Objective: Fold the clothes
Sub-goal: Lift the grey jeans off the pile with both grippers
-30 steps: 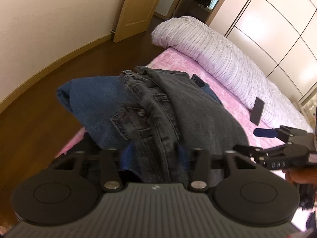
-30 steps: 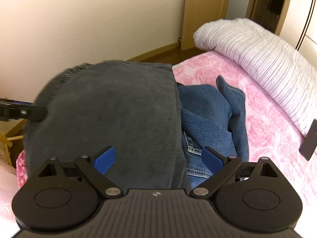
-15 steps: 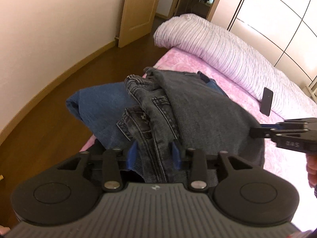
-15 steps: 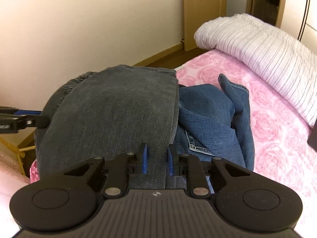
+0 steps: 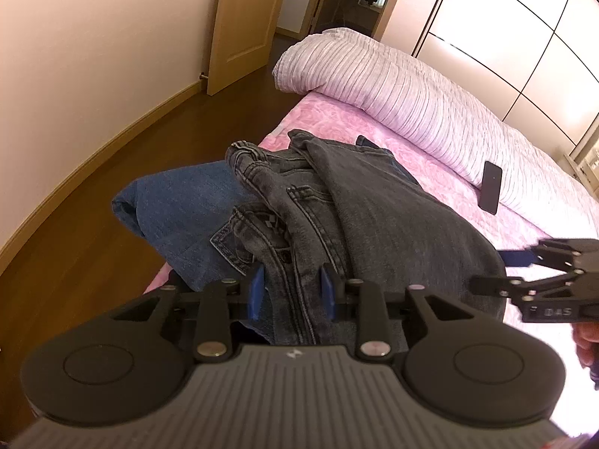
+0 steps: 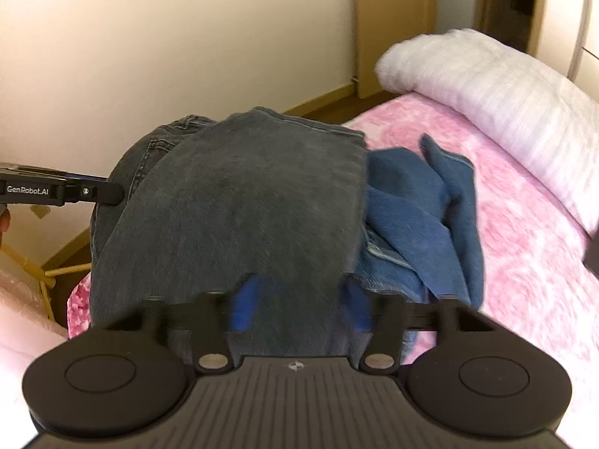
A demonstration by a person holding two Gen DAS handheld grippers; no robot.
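Now the grey jeans (image 6: 239, 202) are seen folded over on the blue jeans (image 6: 419, 202) at the bed (image 6: 524, 280) corner. The right gripper (image 6: 299, 299) jaws are opening, the fold released; the left gripper (image 5: 292, 292) jaws are closing on the seam edge.

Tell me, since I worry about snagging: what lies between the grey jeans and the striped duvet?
Bare pink bedspread between the grey jeans and striped duvet, in the left wrist view.
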